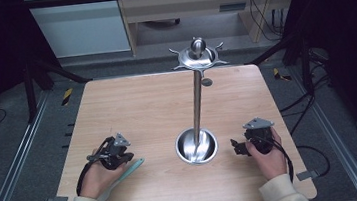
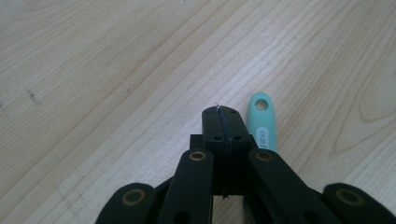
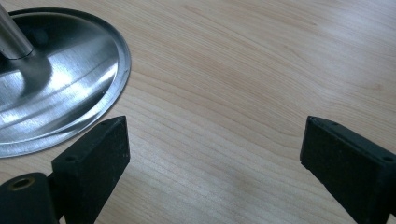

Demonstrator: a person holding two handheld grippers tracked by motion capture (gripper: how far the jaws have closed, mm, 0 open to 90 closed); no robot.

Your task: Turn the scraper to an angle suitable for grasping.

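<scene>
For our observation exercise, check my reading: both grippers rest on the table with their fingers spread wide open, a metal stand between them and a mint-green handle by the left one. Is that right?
Not quite. Only the right gripper is open; the left gripper view shows the left gripper with its fingers pressed together. The metal stand does sit between them, and the mint-green handle lies beside the left one.

Left hand (image 1: 95,177) low over near-left of table, holding black two-jaw left gripper (image 2: 223,122), jaws pressed flat together. Right hand (image 1: 268,155) at near-right, holding black two-jaw right gripper (image 3: 212,144), jaws spread wide apart. Cream sleeves at both wrists.
</scene>
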